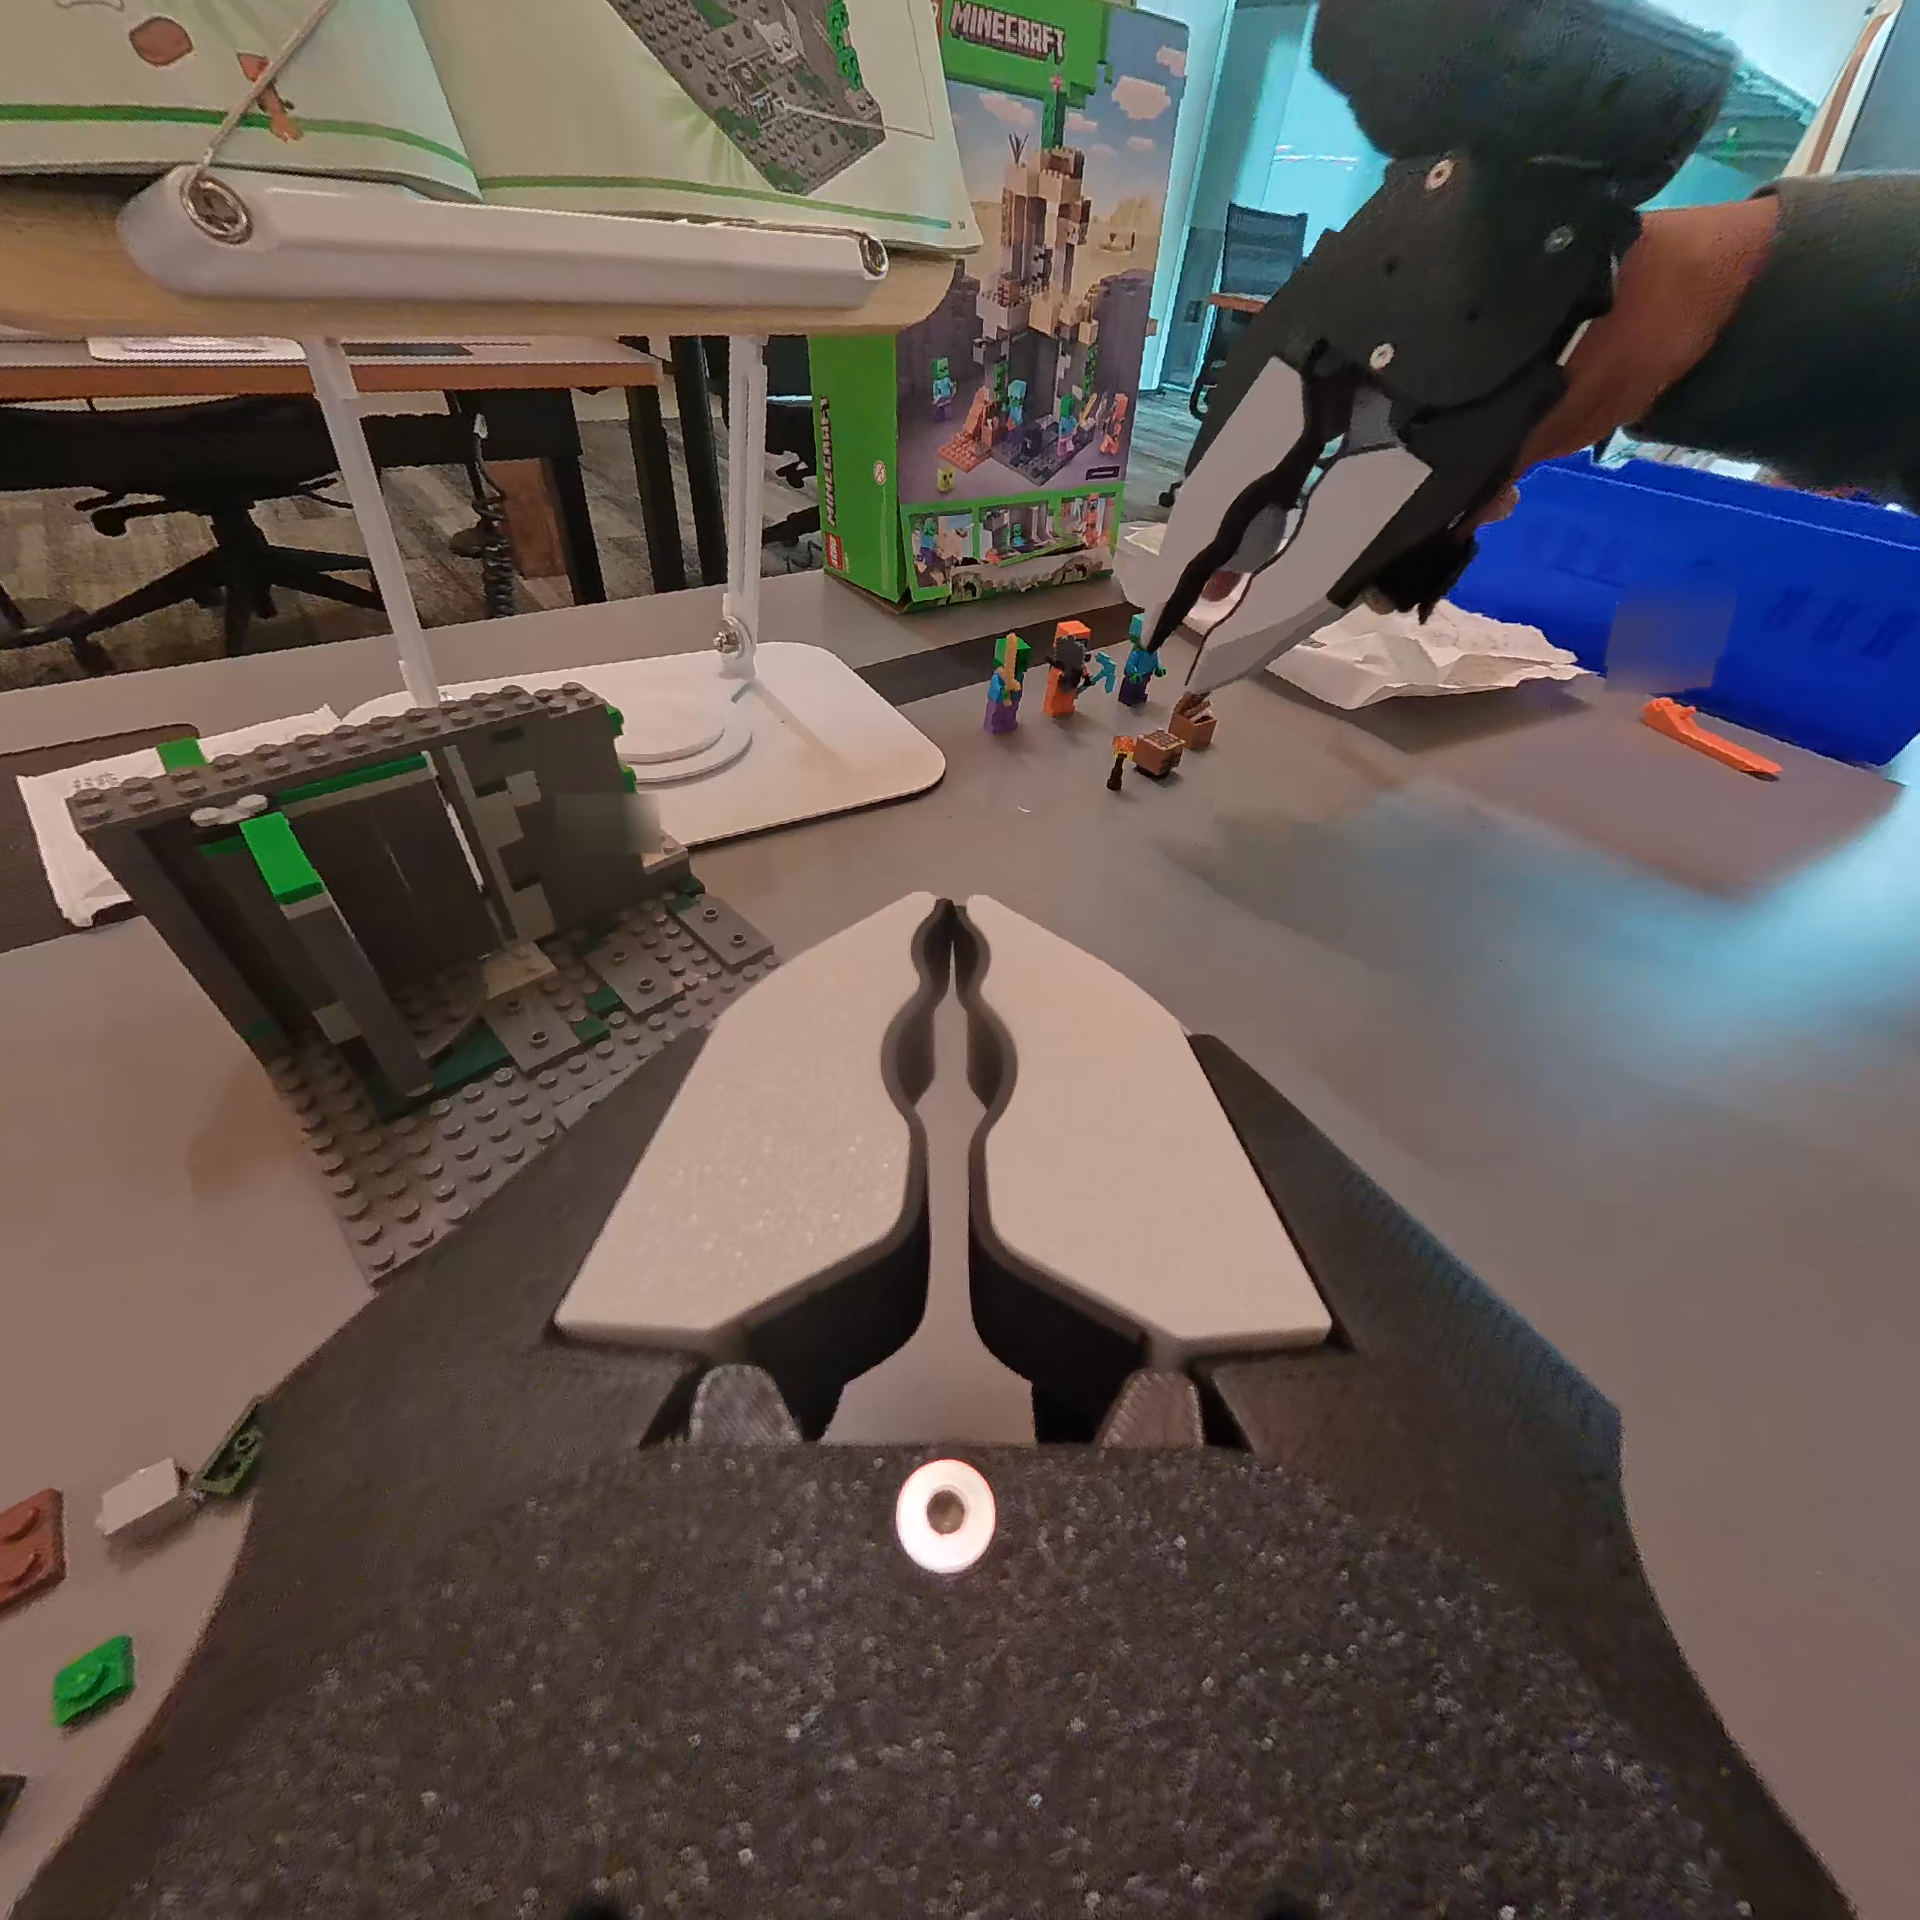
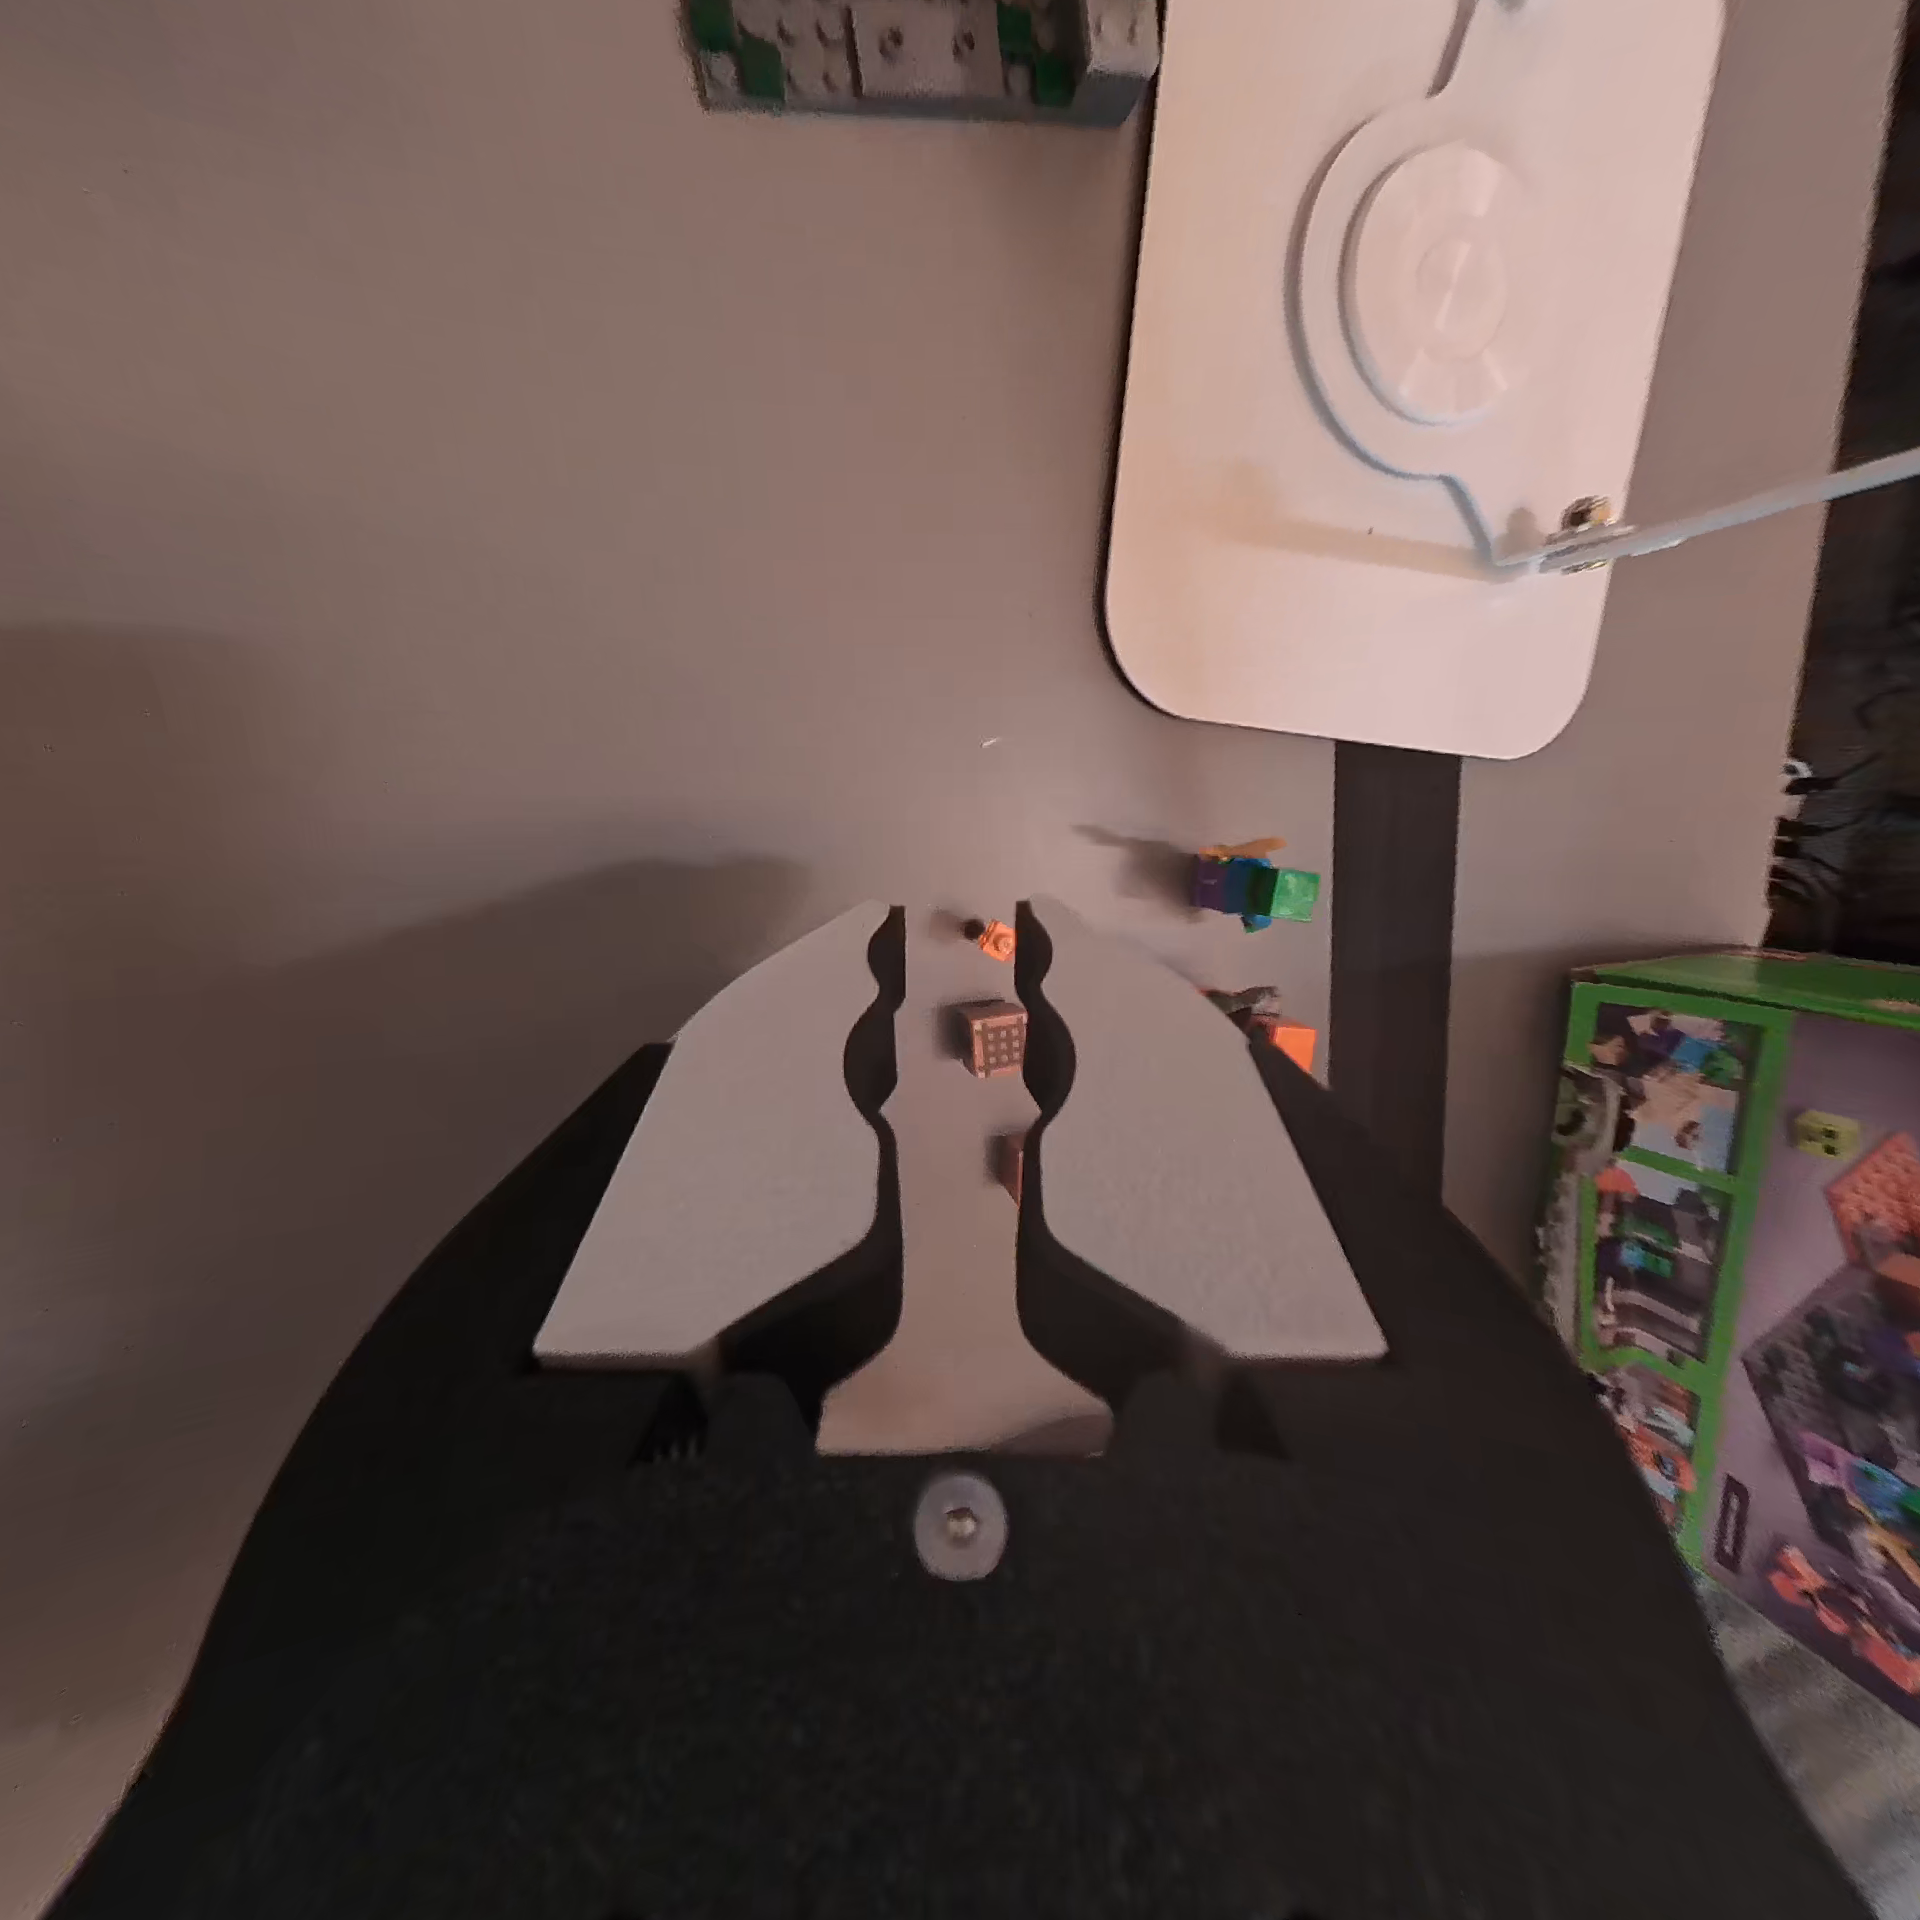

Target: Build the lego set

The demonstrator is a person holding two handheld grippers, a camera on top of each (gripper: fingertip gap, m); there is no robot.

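Note:
The part-built grey and green Lego wall on its grey baseplate (image 1: 395,883) stands at the left; its edge also shows in the right wrist view (image 2: 914,52). My left gripper (image 1: 951,914) is shut and empty, low over the table just right of the build. My right gripper (image 2: 961,914) is open and points down over small pieces: a brown cube (image 2: 994,1037), an orange torch piece (image 2: 992,940) and a brown piece (image 2: 1006,1164) lie between its fingers. In the left wrist view it (image 1: 1179,655) hovers just above three minifigures (image 1: 1070,670) and the brown blocks (image 1: 1156,750).
A white book stand (image 1: 790,717) holds the instruction booklet at the back. The green set box (image 1: 1008,343), a blue bin (image 1: 1714,603), crumpled paper (image 1: 1423,655) and an orange brick separator (image 1: 1709,738) lie to the right. Loose plates (image 1: 94,1678) lie at the near left. Spacing between my two grippers at the tips: around 20 centimetres.

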